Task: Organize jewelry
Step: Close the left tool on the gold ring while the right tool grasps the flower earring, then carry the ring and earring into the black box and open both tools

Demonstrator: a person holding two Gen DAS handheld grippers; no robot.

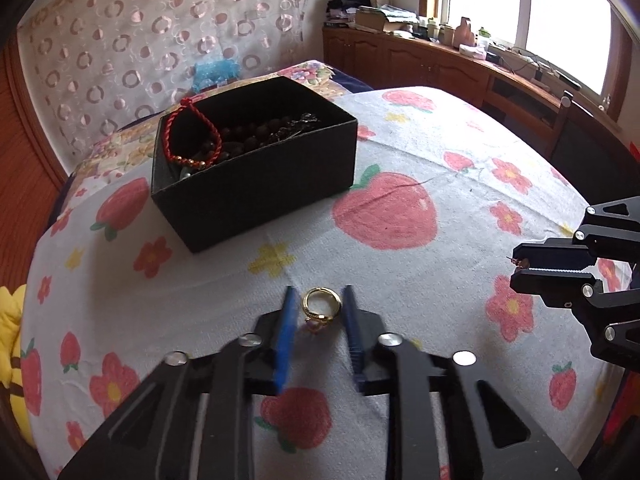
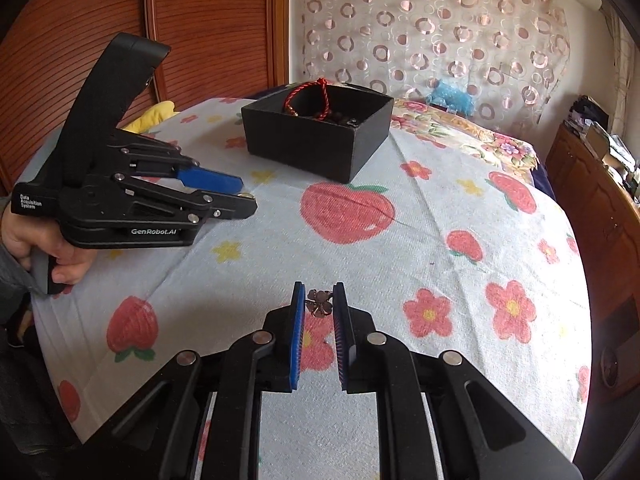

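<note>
**Ana:** So, both claws are loaded, as far as I can judge. The left gripper [image 1: 319, 312] has its blue pads drawn in on the gold ring [image 1: 321, 305], which sits between them just above the strawberry-print cloth [image 1: 400, 152]. The right gripper [image 2: 319, 304] is clamped on a small dark flower-shaped earring [image 2: 319, 303].

**Ben:** And the black box [image 1: 256, 184]?

**Ana:** From the left wrist it lies at about eleven o'clock of the ring, well apart, with a red cord bracelet [image 1: 196, 132] draped over its rim and dark beads [image 1: 256, 136] inside.

**Ben:** How would you carry the ring over?

**Ana:** I'd check the pads really press on the band, because a round ring can pivot or pop out. Then lift straight, travel above the box wall, and release low inside so it doesn't bounce on the beads or snag the cord.

**Ben:** What does each view add?

**Ana:** Only the right wrist shows the person's hand [image 2: 44, 248] on the left handle, at nine o'clock, and the earring's petals. Only the left wrist shows the ring itself; from the right wrist it is only a glint at the left fingertips.
</note>
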